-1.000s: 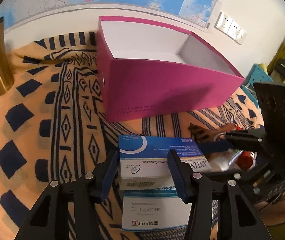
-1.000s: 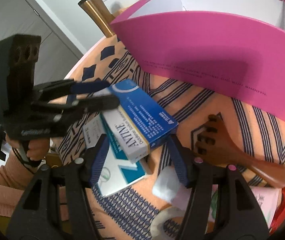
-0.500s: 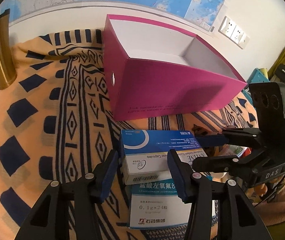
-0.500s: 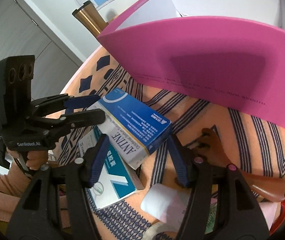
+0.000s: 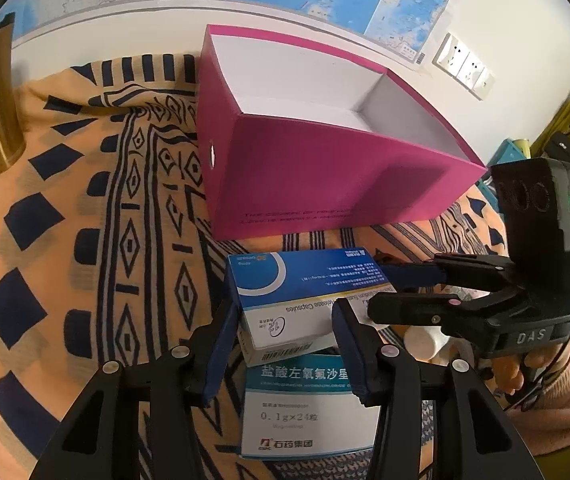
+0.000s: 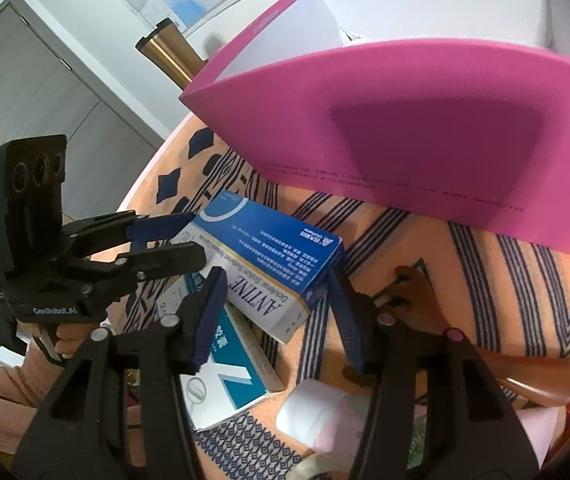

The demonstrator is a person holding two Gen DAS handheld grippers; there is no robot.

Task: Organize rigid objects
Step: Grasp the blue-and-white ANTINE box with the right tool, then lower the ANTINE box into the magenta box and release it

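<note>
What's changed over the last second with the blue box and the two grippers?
Both grippers have just been closing onto the blue box: the left gripper on one end, the right gripper on the other. The right pads, which stood clear of it a second ago, now reach its sides. The box lies on the flat white box as before; the pink box and brown scratcher have not moved.

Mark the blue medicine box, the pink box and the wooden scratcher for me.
blue medicine box [image 5: 305, 276]: left wrist view, blue top face.
pink box [image 5: 325, 184]: left wrist view, near outer wall.
wooden scratcher [image 6: 525, 376]: right wrist view, brown handle.
</note>
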